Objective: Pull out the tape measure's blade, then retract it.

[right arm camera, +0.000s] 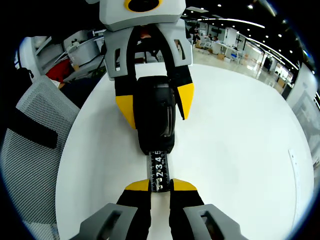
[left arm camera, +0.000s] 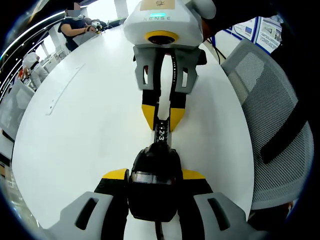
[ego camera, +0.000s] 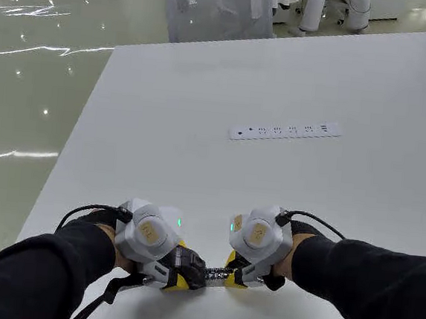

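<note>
Black tape measure [left arm camera: 154, 192] in left gripper [left arm camera: 154, 174] — right gripper [right arm camera: 160, 186] pinches blade [right arm camera: 158, 166]

In the head view the left gripper [ego camera: 180, 263] covers most of the tape measure [ego camera: 191, 268], and we cannot read the marks on its blade [ego camera: 216, 275], which are too small. In the right gripper view the blade's tip is hidden between the right gripper [right arm camera: 160, 186]'s pinching jaws. The power strip [ego camera: 285, 131]'s sockets are too small to tell, and the top edge cuts off the people [ego camera: 316, 8] beyond the table.
</note>
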`<control>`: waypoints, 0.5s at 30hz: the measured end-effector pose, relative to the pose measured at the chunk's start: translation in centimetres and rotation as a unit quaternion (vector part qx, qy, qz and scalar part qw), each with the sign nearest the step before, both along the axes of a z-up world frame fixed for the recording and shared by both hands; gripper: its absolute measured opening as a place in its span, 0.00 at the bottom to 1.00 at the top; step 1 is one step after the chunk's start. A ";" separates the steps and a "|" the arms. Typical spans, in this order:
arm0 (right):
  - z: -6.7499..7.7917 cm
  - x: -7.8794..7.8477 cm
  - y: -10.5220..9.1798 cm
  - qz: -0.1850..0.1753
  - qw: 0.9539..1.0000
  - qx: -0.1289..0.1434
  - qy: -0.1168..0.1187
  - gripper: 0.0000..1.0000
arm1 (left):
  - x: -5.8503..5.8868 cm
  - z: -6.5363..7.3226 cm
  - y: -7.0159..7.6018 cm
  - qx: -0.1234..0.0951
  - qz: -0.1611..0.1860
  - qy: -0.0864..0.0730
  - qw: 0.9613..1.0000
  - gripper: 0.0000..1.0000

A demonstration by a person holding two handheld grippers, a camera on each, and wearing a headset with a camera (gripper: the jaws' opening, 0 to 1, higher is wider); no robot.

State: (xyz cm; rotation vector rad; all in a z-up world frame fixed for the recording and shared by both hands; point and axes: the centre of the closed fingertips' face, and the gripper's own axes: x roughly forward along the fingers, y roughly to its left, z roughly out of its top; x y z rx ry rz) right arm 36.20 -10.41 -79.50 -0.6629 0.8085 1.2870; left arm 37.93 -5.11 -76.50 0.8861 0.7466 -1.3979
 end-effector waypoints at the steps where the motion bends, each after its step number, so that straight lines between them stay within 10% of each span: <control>1: 0.0 0.0 -0.1 -0.001 1.000 0.000 0.000 0.08 | 0.0 0.0 0.0 0.000 0.000 0.000 1.000 0.32; 15: -0.1 0.0 -0.8 -0.002 1.000 0.001 0.001 0.08 | 0.1 0.0 0.0 0.000 0.003 0.000 1.000 0.32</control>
